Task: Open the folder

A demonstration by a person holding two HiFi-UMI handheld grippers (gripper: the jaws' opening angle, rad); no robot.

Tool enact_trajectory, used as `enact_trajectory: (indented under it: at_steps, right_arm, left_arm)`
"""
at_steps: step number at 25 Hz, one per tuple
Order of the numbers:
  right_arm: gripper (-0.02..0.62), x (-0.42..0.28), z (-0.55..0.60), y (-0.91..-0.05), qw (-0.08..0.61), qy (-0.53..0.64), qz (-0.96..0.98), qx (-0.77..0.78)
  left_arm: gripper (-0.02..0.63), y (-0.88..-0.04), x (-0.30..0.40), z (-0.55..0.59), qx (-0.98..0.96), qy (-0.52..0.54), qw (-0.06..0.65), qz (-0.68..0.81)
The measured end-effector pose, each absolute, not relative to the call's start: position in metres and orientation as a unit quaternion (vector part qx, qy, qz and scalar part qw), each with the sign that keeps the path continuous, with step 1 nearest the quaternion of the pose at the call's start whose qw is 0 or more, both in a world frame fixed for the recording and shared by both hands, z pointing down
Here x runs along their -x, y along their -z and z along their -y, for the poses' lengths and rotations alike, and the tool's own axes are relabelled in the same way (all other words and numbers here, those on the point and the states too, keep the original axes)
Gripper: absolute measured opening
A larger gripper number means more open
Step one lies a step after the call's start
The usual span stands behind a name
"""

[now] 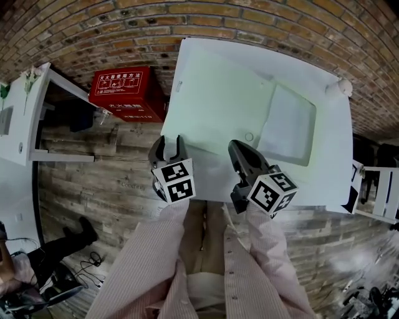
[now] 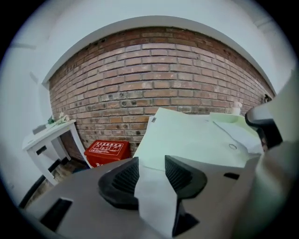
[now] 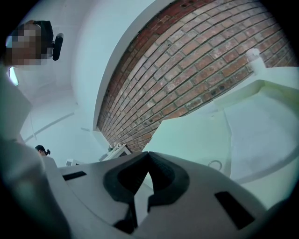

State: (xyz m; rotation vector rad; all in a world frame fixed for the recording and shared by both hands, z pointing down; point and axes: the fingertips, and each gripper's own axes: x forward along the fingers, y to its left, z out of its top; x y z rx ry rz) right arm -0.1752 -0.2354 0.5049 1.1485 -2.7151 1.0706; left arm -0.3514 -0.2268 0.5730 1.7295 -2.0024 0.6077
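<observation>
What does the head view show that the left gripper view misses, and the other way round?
Only the head view shows the person's pink striped sleeves and the black-and-white marker cubes. Only the left gripper view shows the ribbed inner faces of the left tongs, standing apart. Both show the flat pale green folder, the red box and the brick wall.
</observation>
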Motion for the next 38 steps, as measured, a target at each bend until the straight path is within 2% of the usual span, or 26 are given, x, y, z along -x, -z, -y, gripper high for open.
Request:
enact_trajectory:
  at_steps: [3,8,15,27,38]
  right_arm:
    - [0.005,0.176,0.234,-0.504,0.003,-0.340,0.866,-0.368]
    - [0.005,0.175,0.233,-0.501,0.000,-0.336,0.864,-0.375]
    - [0.005,0.165,0.233,-0.496,-0.014,-0.330,0.857,-0.395]
    - [0.005,0.142,0.239,-0.484,-0.031,-0.325,0.856,-0.402]
    - [0.005,0.098,0.263,-0.458,-0.016,-0.306,0.877,-0.369]
  left_arm:
    - [0.139,-0.570,0.345,0.229,-0.641,-0.252,0.184,0.701]
    - [0.027,-0.574,0.332,0.232,-0.671,-0.273,0.171,0.668]
    - [-0.006,-0.587,0.333,0.233,-0.682,-0.291,0.186,0.644]
    - [-0.006,-0.594,0.332,0.232,-0.681,-0.311,0.203,0.631]
    - [-0.006,-0.554,0.325,0.228,-0.669,-0.293,0.179,0.659]
